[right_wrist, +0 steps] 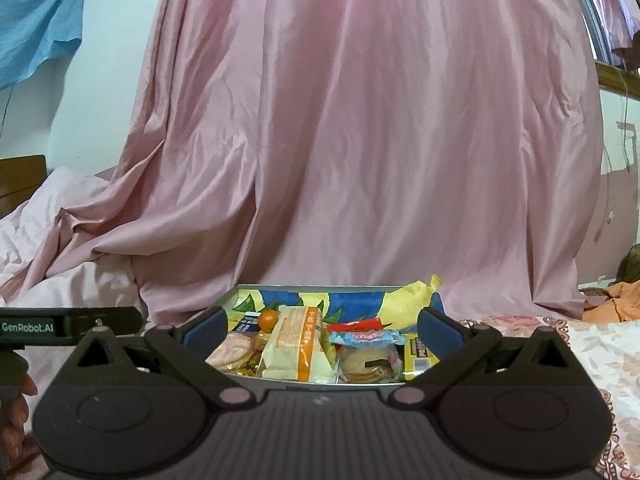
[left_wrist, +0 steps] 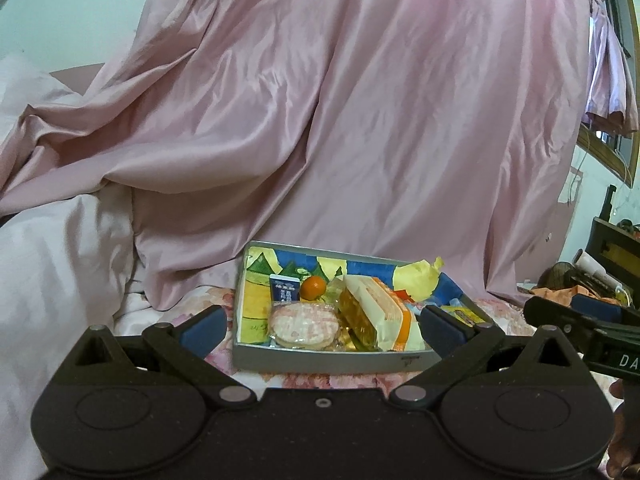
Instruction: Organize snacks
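While the pink curtain (right_wrist: 360, 140) hangs behind and the bed (right_wrist: 592, 356) with its flowered cover carries everything, the tray (left_wrist: 320, 360) sits in the middle, and the snacks lie inside it.

Both tools are empty, fingers wide apart: the left hand-held gripper (left_wrist: 320, 326) faces the tray's near wall, the right hand-held gripper (right_wrist: 322, 330) is just in front of it.

I judge the next step is choosing one snack. The tall biscuit pack (right_wrist: 296, 346) leans, so better to take it at the narrow sides. The round crackers (left_wrist: 302, 325) and the cookie bag (right_wrist: 366, 362) break easily; close gently. The small orange (left_wrist: 313, 288) may roll.
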`<state>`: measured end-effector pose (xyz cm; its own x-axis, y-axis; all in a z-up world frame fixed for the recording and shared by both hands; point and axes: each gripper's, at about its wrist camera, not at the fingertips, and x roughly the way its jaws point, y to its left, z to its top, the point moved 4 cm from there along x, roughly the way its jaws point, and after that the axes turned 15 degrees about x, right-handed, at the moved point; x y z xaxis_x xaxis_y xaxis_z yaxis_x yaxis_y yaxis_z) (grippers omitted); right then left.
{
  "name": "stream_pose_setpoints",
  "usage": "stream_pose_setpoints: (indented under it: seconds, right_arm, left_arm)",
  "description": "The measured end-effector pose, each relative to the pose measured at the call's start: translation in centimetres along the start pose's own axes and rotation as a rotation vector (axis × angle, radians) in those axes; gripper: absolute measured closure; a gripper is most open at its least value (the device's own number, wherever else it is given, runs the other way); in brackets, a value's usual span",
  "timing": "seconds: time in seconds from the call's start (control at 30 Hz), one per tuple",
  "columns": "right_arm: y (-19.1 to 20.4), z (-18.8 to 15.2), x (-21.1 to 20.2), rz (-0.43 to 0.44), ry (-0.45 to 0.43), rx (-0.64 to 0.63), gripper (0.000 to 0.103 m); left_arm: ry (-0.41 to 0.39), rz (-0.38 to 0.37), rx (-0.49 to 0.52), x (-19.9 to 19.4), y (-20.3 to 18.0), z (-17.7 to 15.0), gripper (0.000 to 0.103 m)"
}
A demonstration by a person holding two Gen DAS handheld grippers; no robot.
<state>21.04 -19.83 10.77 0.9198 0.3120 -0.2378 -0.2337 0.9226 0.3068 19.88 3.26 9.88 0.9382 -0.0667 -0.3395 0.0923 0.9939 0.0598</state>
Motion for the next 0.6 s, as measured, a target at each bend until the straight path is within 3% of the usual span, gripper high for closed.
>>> stream_pose_setpoints:
  seconds: [0.6]
  right_arm:
    - [-0.1,-2.6,-3.9,-0.055,-0.075,-0.028,0.000]
  left_arm:
    - [-0.006,0.013,0.017,-2.7,-0.9,-2.9,0.001]
